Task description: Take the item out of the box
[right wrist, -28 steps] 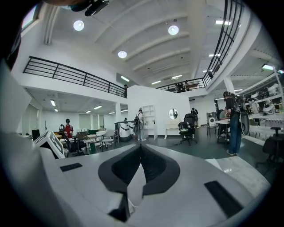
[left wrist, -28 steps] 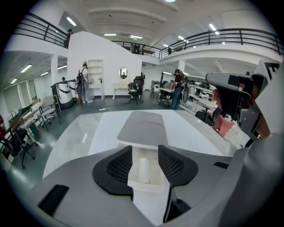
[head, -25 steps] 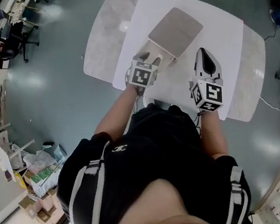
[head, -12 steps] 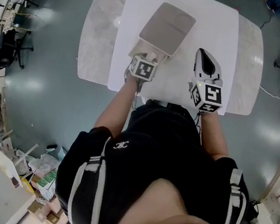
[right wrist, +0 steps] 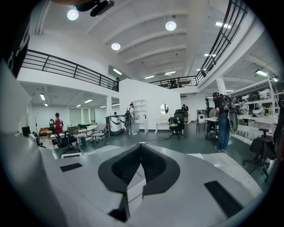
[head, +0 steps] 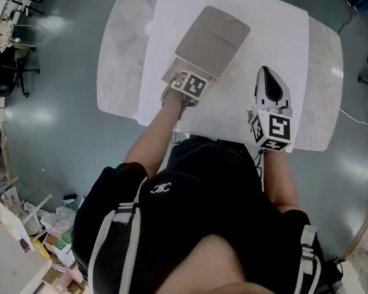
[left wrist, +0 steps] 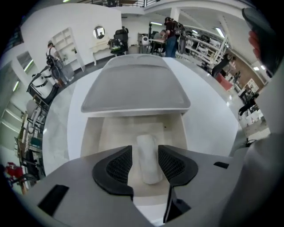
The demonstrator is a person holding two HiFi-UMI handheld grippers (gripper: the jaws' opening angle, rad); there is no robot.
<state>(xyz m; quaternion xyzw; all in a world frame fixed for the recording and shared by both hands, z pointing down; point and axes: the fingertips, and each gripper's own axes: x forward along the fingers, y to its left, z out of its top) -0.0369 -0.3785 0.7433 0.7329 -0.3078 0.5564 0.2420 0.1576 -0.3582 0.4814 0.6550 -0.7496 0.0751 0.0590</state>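
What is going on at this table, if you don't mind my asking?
A person is working with a gripper in each hand at a white table. The box stands open with its lid raised. The left gripper reaches into it, jaws apart on either side of the white item on the box floor, not closed on it. The right gripper is shut and empty, off to the right of the box.

Left gripper (left wrist: 144, 149) low over open box (left wrist: 111, 133), jaws apart, flanking pale oblong item (left wrist: 148, 160) on box floor. Lid (left wrist: 135, 91) stands raised at far side. White table (left wrist: 208, 126) beneath.
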